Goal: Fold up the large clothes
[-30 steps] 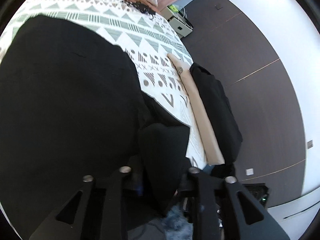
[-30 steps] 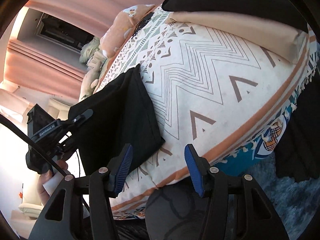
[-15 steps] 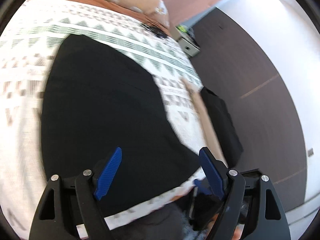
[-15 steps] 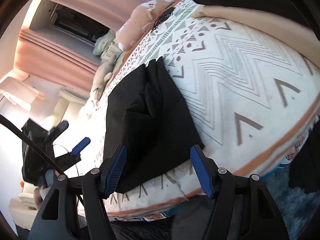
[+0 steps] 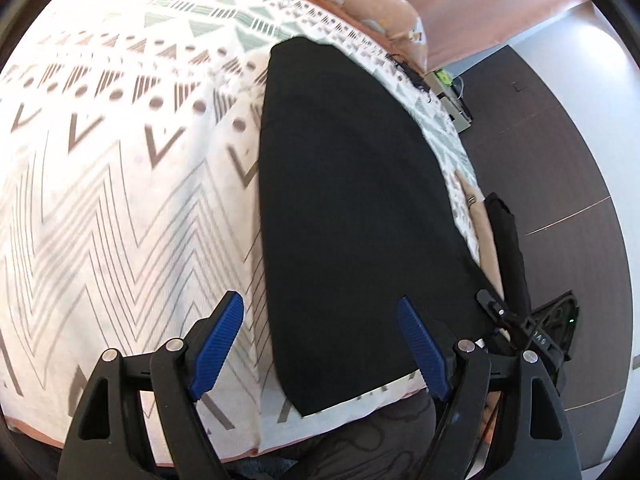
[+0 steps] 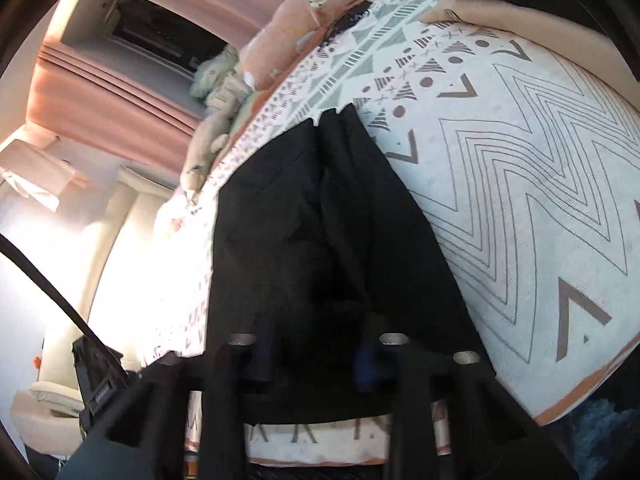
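Observation:
A black garment point(image 5: 352, 208) lies folded long and flat on the patterned bedspread point(image 5: 120, 200), reaching from the near edge toward the pillows. My left gripper point(image 5: 320, 340) is open and empty, just above the garment's near left corner. In the right wrist view the same black garment point(image 6: 320, 240) fills the middle. My right gripper point(image 6: 316, 360) sits down on its near edge with the fingers close together and fabric between them. The dark cloth hides the pads, apart from a bit of blue point(image 6: 364, 364).
Peach pillows point(image 5: 384, 12) and soft toys point(image 6: 216, 80) lie at the head of the bed. A beige roll point(image 5: 486, 240) and another black cloth point(image 5: 512, 240) lie along the bed's right edge. Dark wall panels point(image 5: 560, 160) stand beyond. An armchair point(image 6: 132, 200) stands left.
My left gripper let go of the black cloth, opened and swung left over the bed. My right gripper moved left onto the garment's near edge and closed on it.

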A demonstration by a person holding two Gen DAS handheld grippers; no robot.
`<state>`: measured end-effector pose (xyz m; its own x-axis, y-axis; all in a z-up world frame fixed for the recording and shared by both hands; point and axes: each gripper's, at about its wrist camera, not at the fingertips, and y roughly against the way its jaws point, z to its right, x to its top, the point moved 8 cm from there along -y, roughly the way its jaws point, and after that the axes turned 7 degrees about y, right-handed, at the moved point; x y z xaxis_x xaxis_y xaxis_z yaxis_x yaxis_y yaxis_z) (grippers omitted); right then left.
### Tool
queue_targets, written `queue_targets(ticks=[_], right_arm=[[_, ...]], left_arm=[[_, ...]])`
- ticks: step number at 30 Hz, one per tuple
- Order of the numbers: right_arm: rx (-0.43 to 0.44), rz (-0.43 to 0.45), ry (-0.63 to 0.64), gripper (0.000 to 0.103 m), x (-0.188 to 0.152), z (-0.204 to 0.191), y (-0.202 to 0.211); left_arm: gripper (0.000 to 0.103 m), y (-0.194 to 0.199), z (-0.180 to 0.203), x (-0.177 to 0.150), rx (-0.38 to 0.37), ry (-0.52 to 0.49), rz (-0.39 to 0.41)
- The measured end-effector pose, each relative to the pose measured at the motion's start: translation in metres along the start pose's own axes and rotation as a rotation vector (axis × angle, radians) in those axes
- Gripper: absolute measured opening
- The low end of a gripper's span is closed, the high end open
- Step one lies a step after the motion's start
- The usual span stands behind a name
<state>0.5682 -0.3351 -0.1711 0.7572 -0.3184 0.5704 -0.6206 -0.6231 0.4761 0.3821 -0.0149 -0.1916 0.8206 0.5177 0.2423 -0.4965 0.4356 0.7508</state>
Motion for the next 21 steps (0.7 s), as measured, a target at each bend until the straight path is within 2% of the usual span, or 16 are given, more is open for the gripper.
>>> queue_targets(ticks=[2,8,14,21], right_arm=[[0.000,0.012,0.015,0.008,0.000,-0.002,0.002],[-0.026,0.046,0.009,0.006,-0.014,0.007,0.015],[-0.016,0.010,-0.029,0.006,-0.025,0.028,0.022],[-0.016,0.000,-0.011,0.007,-0.013,0.027,0.026]], left_arm=[[0.080,0.000,-0.005,-0.005,-0.003,-0.003,-0.014],[0.080,-0.009,-0.002,-0.009,-0.021,-0.021,-0.026],[0.080,-0.021,0.010,-0.010,-0.038,-0.037,-0.046],[0.080,-0.029,0.012,-0.006,-0.046,-0.035,-0.051]])
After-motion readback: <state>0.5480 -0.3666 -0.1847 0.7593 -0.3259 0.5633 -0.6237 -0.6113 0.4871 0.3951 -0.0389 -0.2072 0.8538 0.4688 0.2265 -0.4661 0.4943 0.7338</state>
